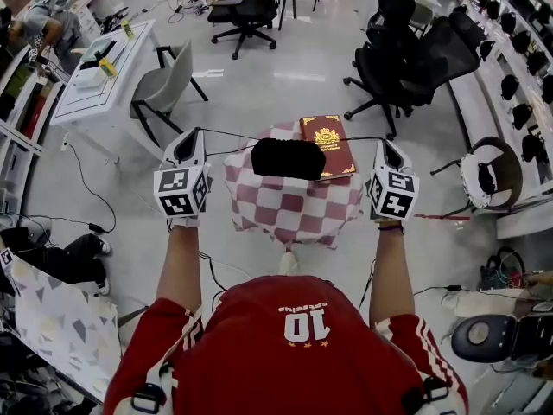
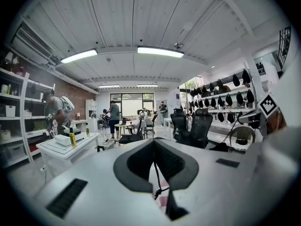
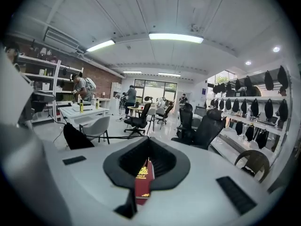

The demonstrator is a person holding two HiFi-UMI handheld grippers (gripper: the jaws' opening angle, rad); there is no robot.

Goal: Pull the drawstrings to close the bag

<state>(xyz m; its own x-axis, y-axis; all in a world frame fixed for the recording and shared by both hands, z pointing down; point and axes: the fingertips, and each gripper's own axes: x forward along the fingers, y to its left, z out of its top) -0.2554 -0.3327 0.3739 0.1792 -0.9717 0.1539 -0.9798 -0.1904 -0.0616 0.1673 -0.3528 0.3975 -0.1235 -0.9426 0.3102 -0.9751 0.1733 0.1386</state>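
Head view: left hand-held gripper (image 1: 193, 137) and right hand-held gripper (image 1: 385, 143) wide apart. Left drawstring (image 1: 226, 133) and right drawstring (image 1: 354, 138) taut to black bag (image 1: 288, 158) on checked counter (image 1: 294, 210) (red book (image 1: 328, 141) partly under bag).
Left gripper view: jaws clenched on left drawstring (image 2: 155, 173).
Right gripper view: jaws pinched together, right drawstring running in.
Step, judged: mid-pull. Next: spread outward, grips firm, until bag mouth cinches.

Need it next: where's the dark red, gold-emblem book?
Head view: the red book lies on the checked tablecloth, far-right, near corner hidden by the black bag.
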